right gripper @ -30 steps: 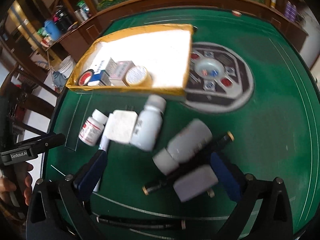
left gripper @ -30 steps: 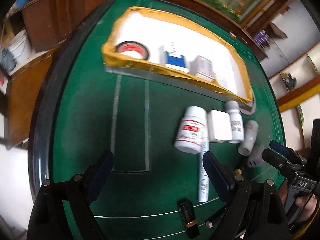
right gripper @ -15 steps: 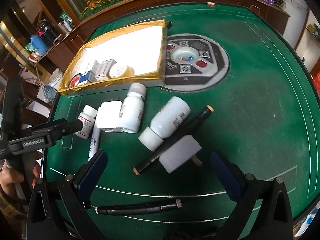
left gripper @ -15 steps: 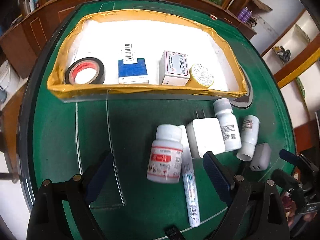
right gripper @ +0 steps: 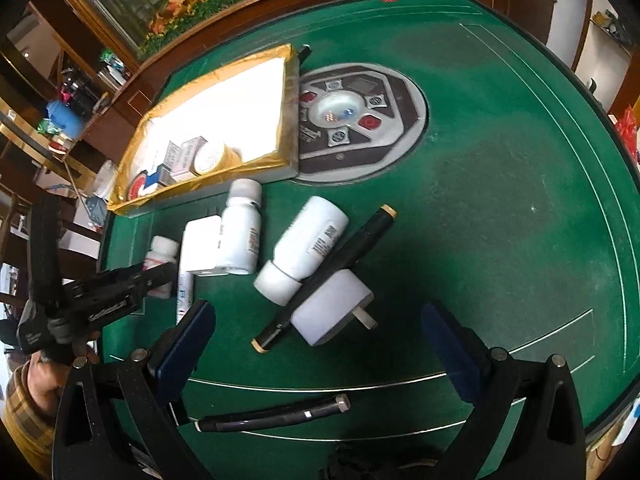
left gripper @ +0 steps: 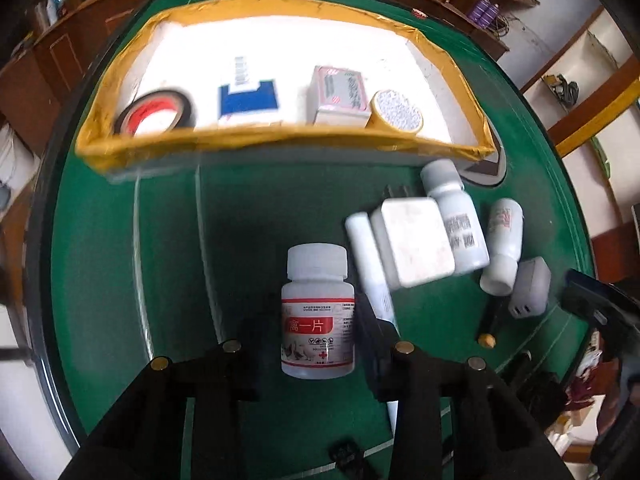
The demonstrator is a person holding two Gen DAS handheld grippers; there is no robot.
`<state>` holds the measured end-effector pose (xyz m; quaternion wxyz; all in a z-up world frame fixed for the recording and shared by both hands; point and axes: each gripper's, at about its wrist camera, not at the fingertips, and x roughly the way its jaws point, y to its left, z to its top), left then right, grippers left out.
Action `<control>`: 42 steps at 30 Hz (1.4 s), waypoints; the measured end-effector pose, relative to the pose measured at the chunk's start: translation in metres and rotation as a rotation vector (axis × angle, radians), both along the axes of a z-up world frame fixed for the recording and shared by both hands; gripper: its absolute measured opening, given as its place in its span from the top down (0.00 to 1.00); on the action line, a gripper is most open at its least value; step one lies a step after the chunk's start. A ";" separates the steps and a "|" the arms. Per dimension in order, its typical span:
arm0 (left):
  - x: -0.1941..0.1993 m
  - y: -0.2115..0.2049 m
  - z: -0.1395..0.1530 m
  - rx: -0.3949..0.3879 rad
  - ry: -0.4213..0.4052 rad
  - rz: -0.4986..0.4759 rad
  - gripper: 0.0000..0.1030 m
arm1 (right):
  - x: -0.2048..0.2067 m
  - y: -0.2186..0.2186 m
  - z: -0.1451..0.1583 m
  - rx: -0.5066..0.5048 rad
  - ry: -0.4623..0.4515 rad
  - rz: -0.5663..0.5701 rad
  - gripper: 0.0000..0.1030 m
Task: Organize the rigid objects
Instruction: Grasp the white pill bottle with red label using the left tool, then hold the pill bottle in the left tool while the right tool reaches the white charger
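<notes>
My left gripper (left gripper: 314, 316) is closing on a white pill bottle (left gripper: 318, 268) with a red label that lies on the green table (left gripper: 168, 264); its pads sit against the bottle's sides. To the right lie a white tube (left gripper: 370, 264), a white charger cube (left gripper: 416, 244) and two white bottles. My right gripper (right gripper: 320, 344) stands wide with its jaws closing. A white plug adapter (right gripper: 332, 312) and a black pen (right gripper: 340, 260) lie untouched between its fingers. The yellow-rimmed tray (left gripper: 280, 140) holds a tape roll, two boxes and a tin.
A round grey control panel (right gripper: 360, 120) is set into the table beside the tray. A thin black rod (right gripper: 272, 416) lies near the front edge. A sleeve and hand (right gripper: 32, 384) hold the left gripper. Wooden cabinets ring the table.
My left gripper slid over the pill bottle and its jaws drew in around it. The right gripper shifted over the adapter and pen, and its jaws narrowed a little.
</notes>
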<state>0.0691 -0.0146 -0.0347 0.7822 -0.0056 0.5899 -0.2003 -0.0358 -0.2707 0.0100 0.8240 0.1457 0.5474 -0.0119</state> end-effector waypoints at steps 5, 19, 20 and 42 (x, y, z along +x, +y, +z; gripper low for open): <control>-0.016 0.016 0.001 -0.006 0.010 -0.005 0.64 | 0.004 0.002 -0.013 0.044 0.046 -0.009 0.45; -0.020 0.029 -0.004 -0.033 0.020 0.031 0.64 | 0.011 -0.018 -0.025 0.096 0.105 -0.076 0.56; -0.020 0.030 -0.004 -0.030 0.017 0.033 0.64 | 0.012 -0.019 -0.026 0.103 0.107 -0.082 0.56; -0.012 0.020 -0.006 -0.029 0.036 0.058 0.63 | 0.021 0.040 -0.028 -0.004 0.159 0.259 0.54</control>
